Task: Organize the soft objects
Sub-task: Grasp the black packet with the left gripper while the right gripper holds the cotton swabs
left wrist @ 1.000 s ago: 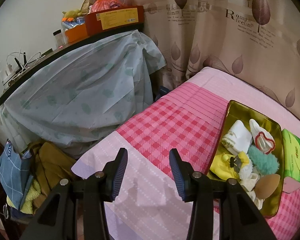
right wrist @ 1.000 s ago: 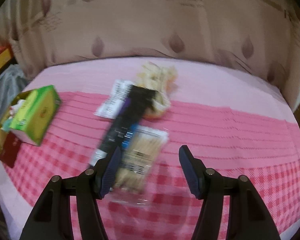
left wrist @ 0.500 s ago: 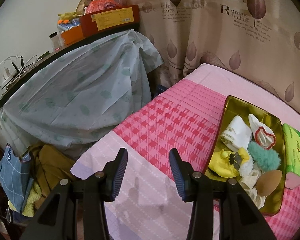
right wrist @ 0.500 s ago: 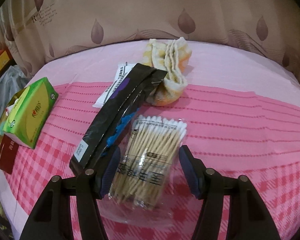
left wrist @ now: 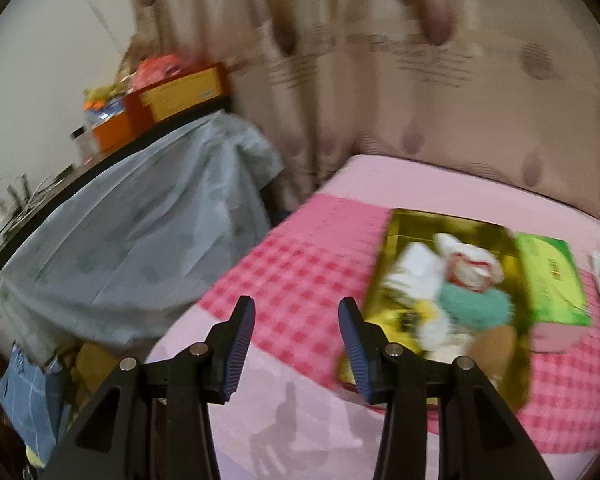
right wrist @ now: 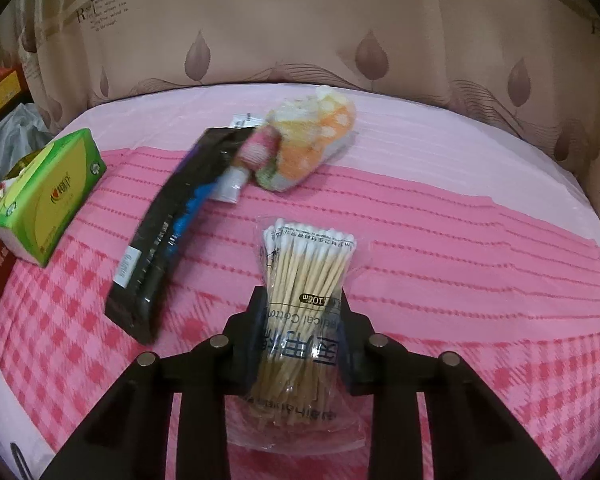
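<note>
In the right wrist view a clear pack of cotton swabs [right wrist: 308,256] lies on the pink checked bed. My right gripper [right wrist: 301,294] is closing on it, and both pads press its sides. Behind it lie a black packet [right wrist: 168,232], a pink tube [right wrist: 252,160] and a folded orange and yellow towel [right wrist: 312,140]. The left wrist view is blurred. There my left gripper [left wrist: 296,302] hangs over the bed's near corner, its jaws opening slightly with nothing between them. To its right a gold tray [left wrist: 420,220] holds a teal fluffy piece [left wrist: 472,306], a white cloth [left wrist: 412,268] and other soft things.
A green tissue box [left wrist: 552,276] sits against the tray's right side, also the green tissue box [right wrist: 48,200] at the left of the right wrist view. A covered table [left wrist: 140,232] with boxes on top stands left of the bed. A curtain [right wrist: 300,32] hangs behind.
My right gripper has dropped and shut on the cotton swab pack. The pink tube now shows on the black packet. My left gripper has swung right, so the tray sits nearer the middle.
</note>
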Action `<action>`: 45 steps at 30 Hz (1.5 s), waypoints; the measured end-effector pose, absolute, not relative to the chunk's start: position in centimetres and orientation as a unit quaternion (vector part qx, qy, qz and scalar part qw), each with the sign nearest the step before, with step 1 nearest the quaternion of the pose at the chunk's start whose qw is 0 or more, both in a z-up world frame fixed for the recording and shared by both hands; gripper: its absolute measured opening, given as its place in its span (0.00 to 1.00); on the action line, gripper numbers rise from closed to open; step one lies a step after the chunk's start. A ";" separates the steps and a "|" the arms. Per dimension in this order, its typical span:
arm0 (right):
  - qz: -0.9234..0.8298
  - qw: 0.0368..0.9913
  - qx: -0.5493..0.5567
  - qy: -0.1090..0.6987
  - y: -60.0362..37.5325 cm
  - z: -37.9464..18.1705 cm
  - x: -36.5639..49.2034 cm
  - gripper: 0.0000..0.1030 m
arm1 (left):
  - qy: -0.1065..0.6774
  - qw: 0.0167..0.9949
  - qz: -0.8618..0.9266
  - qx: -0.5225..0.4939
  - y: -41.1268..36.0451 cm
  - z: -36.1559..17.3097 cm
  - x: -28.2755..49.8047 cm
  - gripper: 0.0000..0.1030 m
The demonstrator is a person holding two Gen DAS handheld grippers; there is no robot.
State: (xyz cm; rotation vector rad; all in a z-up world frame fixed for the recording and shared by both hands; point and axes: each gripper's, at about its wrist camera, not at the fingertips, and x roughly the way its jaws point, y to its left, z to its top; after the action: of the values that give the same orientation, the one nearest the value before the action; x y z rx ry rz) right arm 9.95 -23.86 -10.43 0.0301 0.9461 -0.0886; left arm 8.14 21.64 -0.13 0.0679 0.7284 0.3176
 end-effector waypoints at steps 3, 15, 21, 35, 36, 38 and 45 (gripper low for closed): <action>-0.049 0.889 0.013 0.454 -24.7 -10.3 8.9 0.25 | 0.357 0.928 0.103 0.028 18.8 0.1 7.8 0.50; -0.112 0.884 0.043 0.452 -31.7 -10.1 6.3 0.25 | 0.407 0.905 -0.115 0.037 3.1 -0.3 9.4 0.52; -0.134 0.882 0.057 0.449 -34.6 -10.1 5.2 0.25 | 0.424 0.887 -0.178 0.047 -3.8 -2.5 10.2 0.52; -0.131 0.882 0.077 0.446 -35.3 -10.2 5.2 0.27 | 0.479 0.841 -0.244 0.066 -14.0 -7.9 14.0 0.55; -0.131 0.882 0.077 0.446 -35.3 -10.2 5.2 0.27 | 0.484 0.839 -0.240 0.063 -14.1 -8.2 14.4 0.55; -0.130 0.882 0.077 0.446 -35.4 -10.2 5.2 0.28 | 0.489 0.838 -0.233 0.062 -14.4 -8.8 15.2 0.55; -0.128 0.882 0.077 0.446 -35.3 -10.2 5.3 0.29 | 0.507 0.833 -0.213 0.064 -15.2 -10.6 17.3 0.55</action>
State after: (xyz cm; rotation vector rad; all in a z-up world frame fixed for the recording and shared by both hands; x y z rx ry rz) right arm 5.31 -35.28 -10.25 0.1613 0.9296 -0.2668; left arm 17.25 -15.16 -10.55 0.1350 1.0737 -0.4520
